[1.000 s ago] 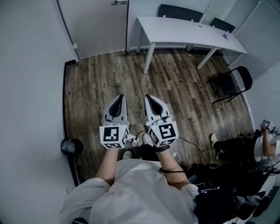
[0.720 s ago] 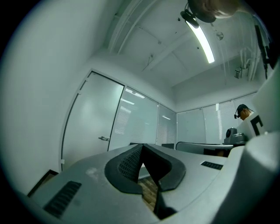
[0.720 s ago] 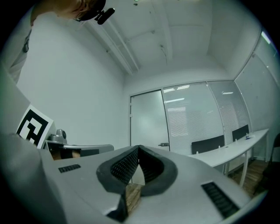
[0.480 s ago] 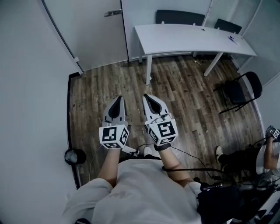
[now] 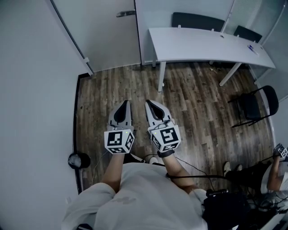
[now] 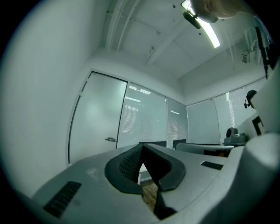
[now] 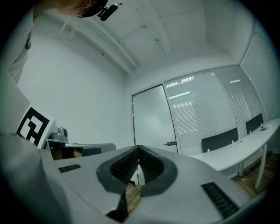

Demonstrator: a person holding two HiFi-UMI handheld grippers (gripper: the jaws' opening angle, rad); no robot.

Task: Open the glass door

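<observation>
Head view, looking steeply down: a person in a pale shirt holds two grey tongs side by side over a dark wood floor point(image 5: 193, 112), near the middle of the frame. The left gripper point(image 5: 125, 102) and the right gripper point(image 5: 147, 102) both point toward the top of the frame. They sit close together without touching, and each carries a cube of black-and-white square markers at its rear.

In the left gripper view, the two dark ribbed pads meet at their tips, so the jaws are closed with nothing between them. The right gripper view shows the same: pads pressed together at the tip and empty.

The glass door point(image 5: 105, 36) stands at the top of the head view, left of centre. It lies in line with the glass wall beside it and looks closed. Its metal handle point(image 5: 125, 13) sits near the door's right edge, at the top of the frame. Bare floor lies between the door and both grippers, which are well apart from it.

A white table point(image 5: 202, 45) fills the upper right, with two dark chairs point(image 5: 198, 20) behind it. A black folding chair point(image 5: 256, 105) stands at the right edge. A small round black object point(image 5: 78, 160) sits by the wall at lower left; what it is cannot be told. Another person point(image 5: 270, 177) sits at the lower right corner.
</observation>
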